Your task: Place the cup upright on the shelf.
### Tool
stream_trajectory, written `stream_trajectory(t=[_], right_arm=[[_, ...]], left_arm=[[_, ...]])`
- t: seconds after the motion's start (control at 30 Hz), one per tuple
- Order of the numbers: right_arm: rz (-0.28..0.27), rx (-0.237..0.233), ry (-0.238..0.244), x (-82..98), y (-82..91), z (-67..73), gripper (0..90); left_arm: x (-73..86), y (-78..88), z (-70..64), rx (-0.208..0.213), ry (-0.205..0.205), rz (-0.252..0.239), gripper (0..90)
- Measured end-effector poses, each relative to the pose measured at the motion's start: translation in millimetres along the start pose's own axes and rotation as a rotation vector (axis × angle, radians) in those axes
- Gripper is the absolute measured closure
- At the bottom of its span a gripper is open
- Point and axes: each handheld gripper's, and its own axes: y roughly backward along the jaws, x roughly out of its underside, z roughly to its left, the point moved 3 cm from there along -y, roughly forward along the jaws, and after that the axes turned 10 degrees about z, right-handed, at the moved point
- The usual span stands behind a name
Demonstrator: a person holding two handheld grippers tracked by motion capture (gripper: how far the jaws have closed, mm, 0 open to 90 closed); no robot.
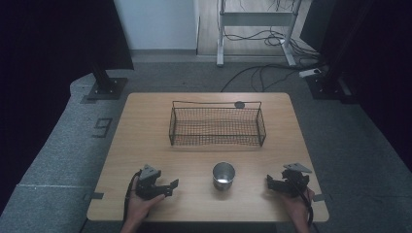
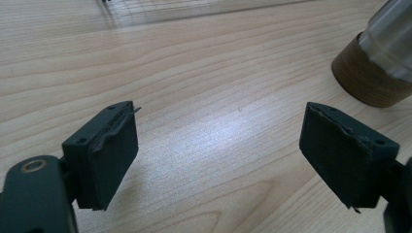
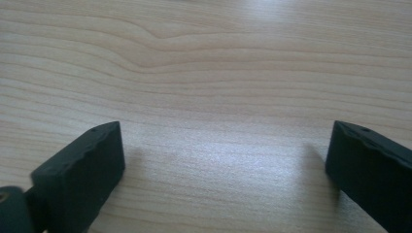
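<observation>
Left gripper (image 1: 171, 187), fingers spread, sits beside the metal cup (image 1: 223, 175).

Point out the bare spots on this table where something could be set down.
Free: the table left of the wire basket, the strip right of it, and the band between basket and metal cup. Tighter: the near edge, where the left gripper and right gripper flank the cup, though gaps remain.
</observation>
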Motion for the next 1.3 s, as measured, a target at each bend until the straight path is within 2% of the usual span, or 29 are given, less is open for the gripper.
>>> stream_trajectory(t=[0.17,0.63,1.3], right_arm=[[-0.001,0.008,-0.005,0.4,0.4,0.5,3.1],[-0.004,0.009,-0.004,1.0,0.7,0.5,3.0],[-0.003,0.009,-0.008,2.0,1.6,-0.6,3.1]], left_arm=[[1.7,-3.3,-1.0,-0.01,-0.005,0.011,14.4],[1.2,-1.0,-1.3,-0.005,-0.007,0.006,14.4],[-0.3,3.2,0.9,0.002,0.013,-0.011,14.4]])
